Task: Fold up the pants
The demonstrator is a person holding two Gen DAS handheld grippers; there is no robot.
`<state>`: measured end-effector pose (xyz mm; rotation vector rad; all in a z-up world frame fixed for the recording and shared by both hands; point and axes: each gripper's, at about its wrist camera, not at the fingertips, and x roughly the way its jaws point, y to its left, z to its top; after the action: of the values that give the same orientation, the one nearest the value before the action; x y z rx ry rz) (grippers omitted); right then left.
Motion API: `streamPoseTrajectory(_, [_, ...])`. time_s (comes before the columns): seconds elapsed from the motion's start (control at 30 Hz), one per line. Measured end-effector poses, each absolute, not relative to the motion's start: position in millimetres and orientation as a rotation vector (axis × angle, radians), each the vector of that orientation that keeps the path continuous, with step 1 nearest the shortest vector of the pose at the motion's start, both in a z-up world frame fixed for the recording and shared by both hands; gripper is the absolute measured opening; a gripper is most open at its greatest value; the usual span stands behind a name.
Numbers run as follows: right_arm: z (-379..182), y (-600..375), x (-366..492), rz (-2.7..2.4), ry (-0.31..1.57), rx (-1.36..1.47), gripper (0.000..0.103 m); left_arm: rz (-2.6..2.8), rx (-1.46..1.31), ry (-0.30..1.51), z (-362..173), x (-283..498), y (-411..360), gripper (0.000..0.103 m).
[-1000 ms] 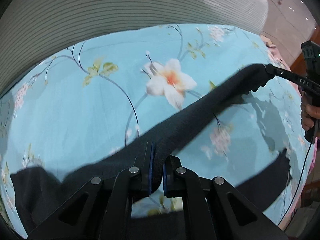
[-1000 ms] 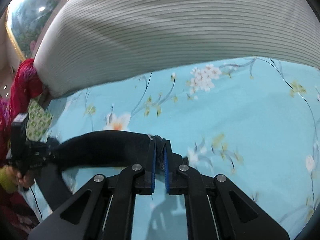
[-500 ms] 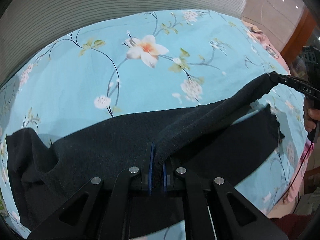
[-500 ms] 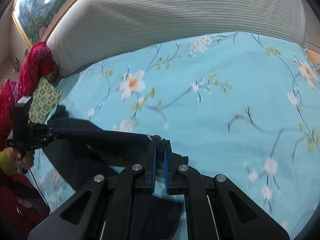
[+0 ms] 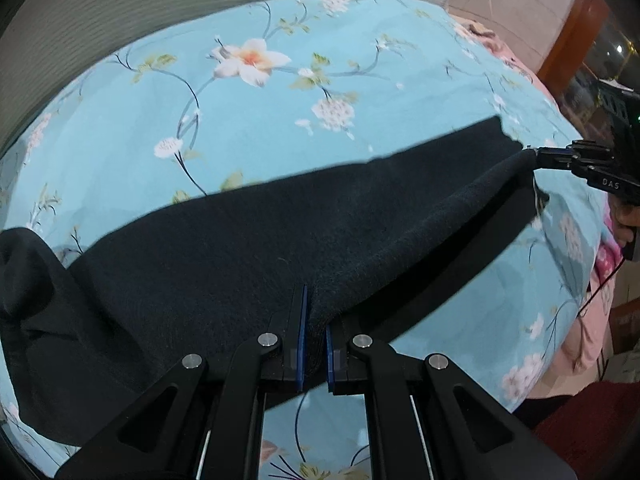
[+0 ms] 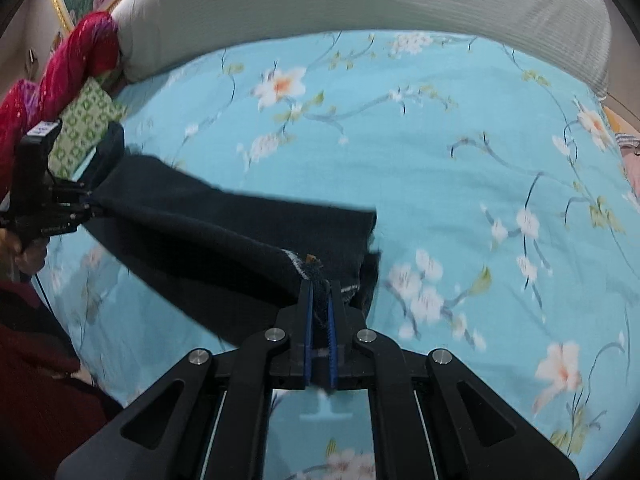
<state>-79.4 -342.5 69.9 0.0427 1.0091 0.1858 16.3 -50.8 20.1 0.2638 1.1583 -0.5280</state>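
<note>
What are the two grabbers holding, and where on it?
Both hold the dark pants. The left gripper pinches the upper fabric edge; the right gripper pinches that edge at its other end, by a stitched hem.

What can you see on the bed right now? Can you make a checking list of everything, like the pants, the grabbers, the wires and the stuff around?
Surface: blue flowered bedsheet, flat, a striped white pillow along its far edge.
Job's things: dark pants, one layer lying on the sheet, one edge lifted and stretched between the two grippers.
Clutter: red cloth and green patterned cloth at the bed's corner.
Grippers: left gripper shut on the pants; right gripper shut on the pants' hem.
Cables: thin black cable hanging below the right gripper's handle.
Surroundings: gold picture frame, wooden furniture; a hand holds each gripper's handle.
</note>
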Motion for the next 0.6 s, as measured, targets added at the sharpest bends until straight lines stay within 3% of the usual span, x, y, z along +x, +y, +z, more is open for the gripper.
streamPoseTrajectory(0.23, [54,-336,-93,0.187,1.083,-0.002,0.007,-0.525,0.286,1.204,-4,10,-53,0.007])
streamPoseTrajectory(0.37, [49,-339,-97,0.167,1.107,0.006,0.006,-0.515,0.280,1.235,-10,10,-55,0.013])
streamPoseTrajectory(0.47, [47,-339,-96,0.156,1.125,0.020,0.007,-0.503,0.255,1.259,-9,10,-49,0.026])
streamPoseTrajectory(0.53, [54,-336,-97,0.132,1.122,0.026,0.011,-0.479,0.223,1.275,-5,8,-40,0.057])
streamPoseTrajectory(0.57, [57,-335,-97,0.131,1.116,0.032,0.016,-0.464,0.202,1.273,-1,7,-34,0.060])
streamPoseTrajectory(0.6, [64,-333,-98,0.132,1.104,0.050,0.028,-0.442,0.161,1.264,4,6,-24,0.060])
